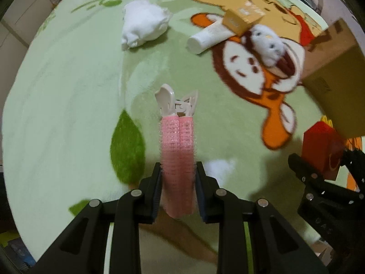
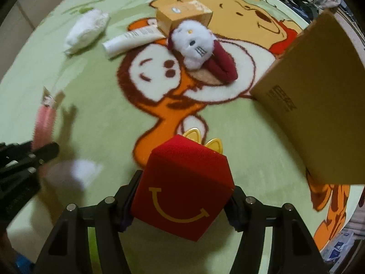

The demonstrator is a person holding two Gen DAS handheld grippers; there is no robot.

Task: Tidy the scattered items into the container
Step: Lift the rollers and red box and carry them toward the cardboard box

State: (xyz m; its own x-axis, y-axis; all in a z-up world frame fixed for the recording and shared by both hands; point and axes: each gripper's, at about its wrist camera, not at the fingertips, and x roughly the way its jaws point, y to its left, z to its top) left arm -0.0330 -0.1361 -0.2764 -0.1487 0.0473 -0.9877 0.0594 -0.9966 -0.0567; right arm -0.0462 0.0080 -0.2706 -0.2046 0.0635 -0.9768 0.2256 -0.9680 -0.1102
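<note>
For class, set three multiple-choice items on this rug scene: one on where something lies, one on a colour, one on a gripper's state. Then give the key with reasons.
1. Where does the white fluffy cat plush lie?
A. Against the small tan carton
B. Inside the big brown cardboard box
C. Between the left gripper's fingers

2. What colour is the clip-on hair roller?
A. Blue
B. Pink
C. Black

3. What is the right gripper doing?
A. Standing open, holding nothing
B. Gripping the white tube
C. Gripping the red box with a yellow smile

Key: A, the plush leans on the carton on the green cartoon rug; B, the roller in the left gripper is pink; C, both fingers press the red box's sides.
</note>
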